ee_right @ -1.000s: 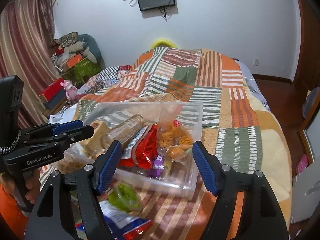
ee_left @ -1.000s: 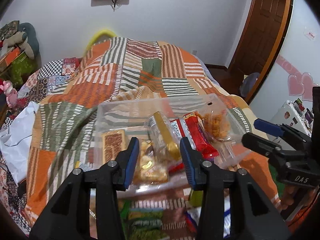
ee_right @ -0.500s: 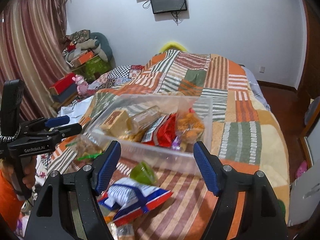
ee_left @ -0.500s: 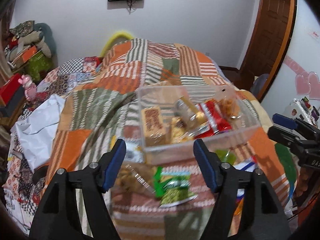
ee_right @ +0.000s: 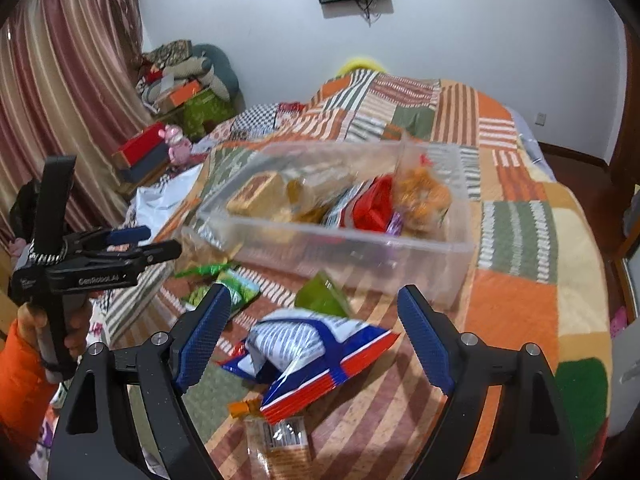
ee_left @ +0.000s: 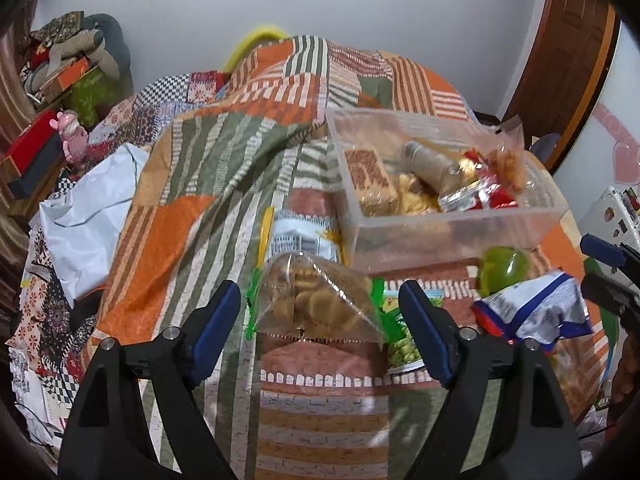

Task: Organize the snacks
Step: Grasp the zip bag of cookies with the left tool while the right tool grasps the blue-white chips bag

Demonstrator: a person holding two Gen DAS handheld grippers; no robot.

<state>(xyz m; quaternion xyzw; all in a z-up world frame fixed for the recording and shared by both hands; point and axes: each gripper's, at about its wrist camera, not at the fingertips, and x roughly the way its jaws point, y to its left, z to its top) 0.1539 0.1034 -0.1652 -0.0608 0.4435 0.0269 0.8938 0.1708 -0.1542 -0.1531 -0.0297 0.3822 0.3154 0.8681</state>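
Left wrist view: left gripper (ee_left: 320, 316) is spread wide, holding nothing, lined up on the clear cookie bag (ee_left: 316, 304) lying on the quilt (ee_left: 200, 184) just in front of the bin (ee_left: 440, 236). Right gripper (ee_right: 314, 330) is also spread and empty, above the blue-white-red chip bag (ee_right: 312, 352). Risks, my read: the cookie bag is slick, loose film with air in it — a shallow pinch would likely catch only film, and the bag could slide out or swing on the lift; a hard pinch would crush the cookies. It overlaps the green packet (ee_left: 396, 340) and sits against the white-label pack (ee_left: 300, 236), so a low approach could drag those along or snag the quilt. Both grippers work near each other, so a clash over the bin is possible if both go in together. The bin looks fairly full on its right side — red wrappers (ee_right: 372, 208) and an orange-snack bag (ee_right: 420, 192) stick up near the rim, so a careless drop may land on top and spill out. Loose snacks all lie near the bin's front wall: a green pouch (ee_right: 320, 296) touching it, the chip bag just beside that, a small biscuit pack (ee_right: 280, 440) nearest the right camera. Bin contents are blurred, so the count inside is unclear.
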